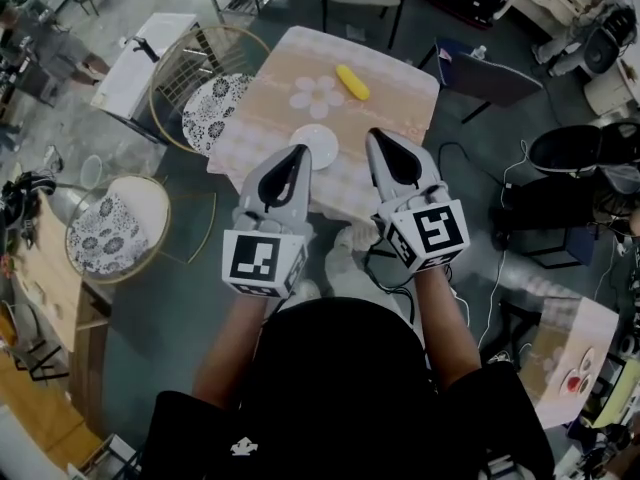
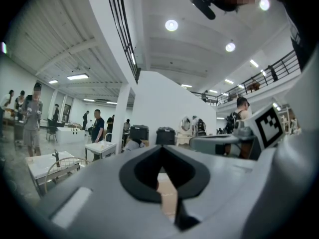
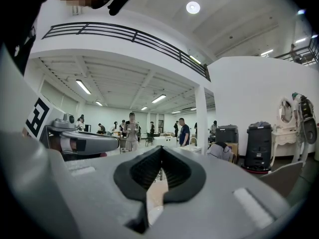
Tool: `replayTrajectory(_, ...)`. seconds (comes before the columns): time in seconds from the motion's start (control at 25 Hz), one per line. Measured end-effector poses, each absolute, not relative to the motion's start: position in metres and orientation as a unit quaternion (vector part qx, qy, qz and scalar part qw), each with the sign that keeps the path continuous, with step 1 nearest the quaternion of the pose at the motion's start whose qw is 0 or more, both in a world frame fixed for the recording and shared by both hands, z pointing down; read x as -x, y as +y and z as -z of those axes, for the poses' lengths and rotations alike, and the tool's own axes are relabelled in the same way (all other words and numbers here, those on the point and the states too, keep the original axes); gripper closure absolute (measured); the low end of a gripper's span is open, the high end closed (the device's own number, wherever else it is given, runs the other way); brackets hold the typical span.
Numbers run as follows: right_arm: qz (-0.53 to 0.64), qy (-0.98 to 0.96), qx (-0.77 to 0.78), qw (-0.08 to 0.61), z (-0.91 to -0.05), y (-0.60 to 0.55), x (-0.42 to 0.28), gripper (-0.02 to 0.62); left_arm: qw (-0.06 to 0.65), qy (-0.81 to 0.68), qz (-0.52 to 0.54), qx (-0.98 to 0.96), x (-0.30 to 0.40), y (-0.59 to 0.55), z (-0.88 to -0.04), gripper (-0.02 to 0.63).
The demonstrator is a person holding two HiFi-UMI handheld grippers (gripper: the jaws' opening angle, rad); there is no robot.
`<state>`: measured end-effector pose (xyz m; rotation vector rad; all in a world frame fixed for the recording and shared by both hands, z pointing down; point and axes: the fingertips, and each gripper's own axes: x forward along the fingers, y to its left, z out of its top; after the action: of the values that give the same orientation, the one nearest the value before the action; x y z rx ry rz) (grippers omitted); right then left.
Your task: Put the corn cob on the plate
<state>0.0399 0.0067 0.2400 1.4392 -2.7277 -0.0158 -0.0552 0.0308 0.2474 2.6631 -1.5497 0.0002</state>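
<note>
In the head view a yellow corn cob (image 1: 352,82) lies on the far part of a small table (image 1: 268,108) with a pale checked cloth. A white plate (image 1: 318,144) sits nearer me, in front of a printed flower. My left gripper (image 1: 298,151) hovers level at the table's near edge, its tip just left of the plate. Just right of the plate is my right gripper (image 1: 376,133). Both are shut and hold nothing. In the left gripper view the left gripper (image 2: 160,147) has its jaws meeting, and so does the right gripper (image 3: 160,147) in the right gripper view.
Two round wire chairs with patterned cushions (image 1: 213,108) (image 1: 112,230) stand left of the table. A white side table (image 1: 150,56) is further left, a dark blue chair (image 1: 488,76) at the right. Cables (image 1: 497,288) run over the floor. People stand far off in the hall.
</note>
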Motion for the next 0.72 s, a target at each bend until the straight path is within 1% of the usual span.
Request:
replayTrajectory(0.28,0.001,-0.889,-0.458,0.02,-0.24,-0.038,-0.05,0.593,0.029,-0.508,0.002,-0.861,0.044,-0.01,-0.245,0.598)
replayTrajectory(0.72,-0.014,-0.893,-0.449,0.025,-0.255,-0.1,-0.071,0.594,0.033,-0.519,-0.008,-0.854,0.026,-0.067,-0.253,0.598)
